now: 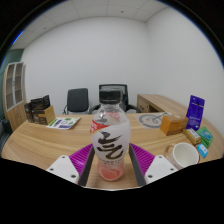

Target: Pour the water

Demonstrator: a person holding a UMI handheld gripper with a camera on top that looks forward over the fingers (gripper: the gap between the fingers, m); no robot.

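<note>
So the gripper [110, 165] has the bottle [110, 140] sitting right between its fingers, dead ahead at 12 o'clock, purple pads [78, 157] hugging it on both sides, and it looks clamped on the lower half, upright, held up over the table [40, 140]. It's a clear plastic bottle with a white label with black script and a white cap, and there's pinkish liquid down at the bottom, so I'd guess it's mostly empty and pretty light. Thin plastic like that will probably squish if you squeeze hard, and the smooth label could slip once you tip it, so grabbing low around the body like this seems sensible, just keep firm, even pressure. The cup [184, 154], white, sits on the table around 4 o'clock from the bottle, near the right finger, and that's my bet for where the water goes. Can't tell if the cap is loose or screwed on.
</note>
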